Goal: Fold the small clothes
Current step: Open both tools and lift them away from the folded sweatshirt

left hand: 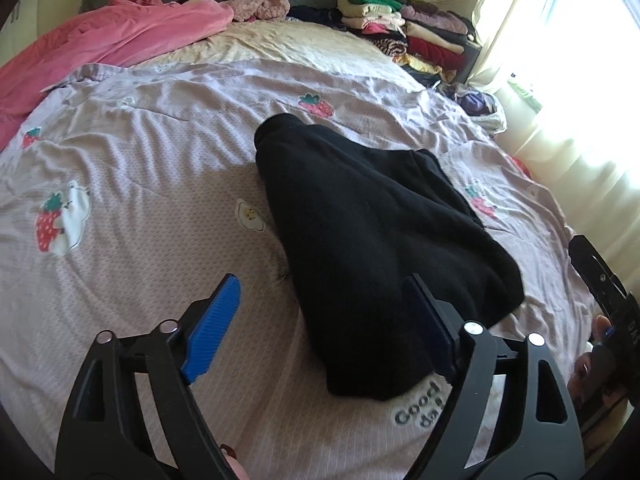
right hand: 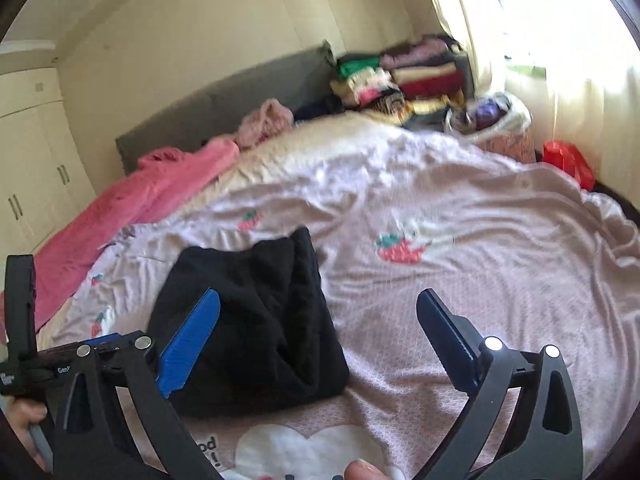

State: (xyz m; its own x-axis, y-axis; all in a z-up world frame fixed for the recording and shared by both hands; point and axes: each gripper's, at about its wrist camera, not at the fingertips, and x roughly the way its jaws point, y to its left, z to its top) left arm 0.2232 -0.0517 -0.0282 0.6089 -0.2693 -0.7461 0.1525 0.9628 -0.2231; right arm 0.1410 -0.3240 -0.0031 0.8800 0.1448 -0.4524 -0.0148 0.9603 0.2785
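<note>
Hovering with both pairs of tongs released: left gripper (left hand: 324, 328) spread over the near end of the black garment (left hand: 372, 232), right gripper (right hand: 320, 340) gaping beside it, gripping nothing. Lying bunched, roughly folded, on the strawberry-print bedspread (left hand: 140, 184). Probably between folds; next, pinching 1 edge for another fold
</note>
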